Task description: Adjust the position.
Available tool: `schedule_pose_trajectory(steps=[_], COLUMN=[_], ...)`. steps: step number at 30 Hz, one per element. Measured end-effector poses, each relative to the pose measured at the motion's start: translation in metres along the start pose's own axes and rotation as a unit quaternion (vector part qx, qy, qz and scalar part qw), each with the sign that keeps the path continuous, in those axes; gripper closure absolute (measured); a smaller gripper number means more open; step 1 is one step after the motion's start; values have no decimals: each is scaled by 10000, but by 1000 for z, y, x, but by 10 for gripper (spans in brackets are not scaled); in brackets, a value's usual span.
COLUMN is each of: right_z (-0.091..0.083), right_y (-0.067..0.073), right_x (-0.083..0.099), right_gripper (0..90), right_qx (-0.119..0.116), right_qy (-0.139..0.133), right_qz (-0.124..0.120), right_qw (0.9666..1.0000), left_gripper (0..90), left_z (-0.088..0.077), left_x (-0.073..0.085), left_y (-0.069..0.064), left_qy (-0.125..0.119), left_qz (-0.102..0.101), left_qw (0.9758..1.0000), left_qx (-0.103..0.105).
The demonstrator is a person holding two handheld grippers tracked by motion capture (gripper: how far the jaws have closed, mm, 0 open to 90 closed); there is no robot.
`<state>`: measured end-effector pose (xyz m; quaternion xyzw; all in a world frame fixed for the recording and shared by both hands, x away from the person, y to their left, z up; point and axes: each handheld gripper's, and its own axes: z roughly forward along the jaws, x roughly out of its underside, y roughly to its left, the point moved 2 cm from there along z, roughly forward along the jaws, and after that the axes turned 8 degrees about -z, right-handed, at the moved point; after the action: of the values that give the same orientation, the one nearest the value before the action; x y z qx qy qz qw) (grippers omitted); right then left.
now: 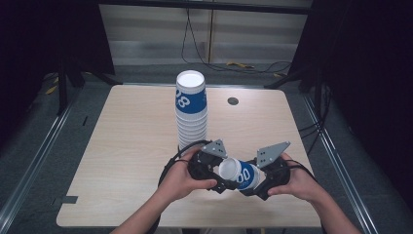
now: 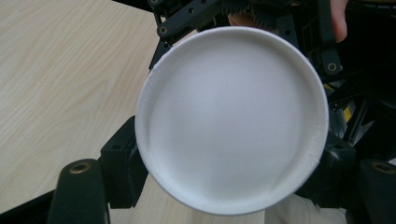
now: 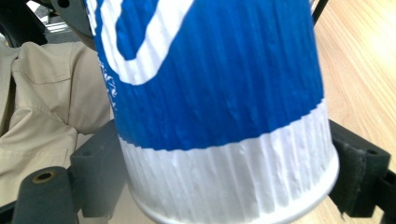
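Observation:
A blue-and-white paper cup lies on its side in the air between both grippers, near the table's front edge. Its white base faces the left gripper, whose jaws press on the base end from both sides. The right gripper comes from the opposite side and its jaws clamp the white ribbed band at the cup's rim end. A tall stack of the same cups stands upside down on the table just behind the hands.
The light wooden table has a small round cable hole at the back right. Cables lie on the floor beyond the far edge. Beige clothing is visible behind the cup in the right gripper view.

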<state>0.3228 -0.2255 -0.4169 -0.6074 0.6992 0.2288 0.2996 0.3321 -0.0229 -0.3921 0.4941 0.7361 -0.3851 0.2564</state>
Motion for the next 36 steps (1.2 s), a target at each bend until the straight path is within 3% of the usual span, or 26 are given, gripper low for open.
schedule_pose_trajectory(steps=[36], right_z=[-1], right_y=[-1], right_x=[7], right_gripper=[129], right_qx=[112], right_qy=[-201], right_qz=[57], right_qw=[9997], left_gripper=[281], left_z=[5], left_x=[2], left_y=[4], left_qy=[-11], left_qz=[-65], left_qw=[10000], left_qx=[17])
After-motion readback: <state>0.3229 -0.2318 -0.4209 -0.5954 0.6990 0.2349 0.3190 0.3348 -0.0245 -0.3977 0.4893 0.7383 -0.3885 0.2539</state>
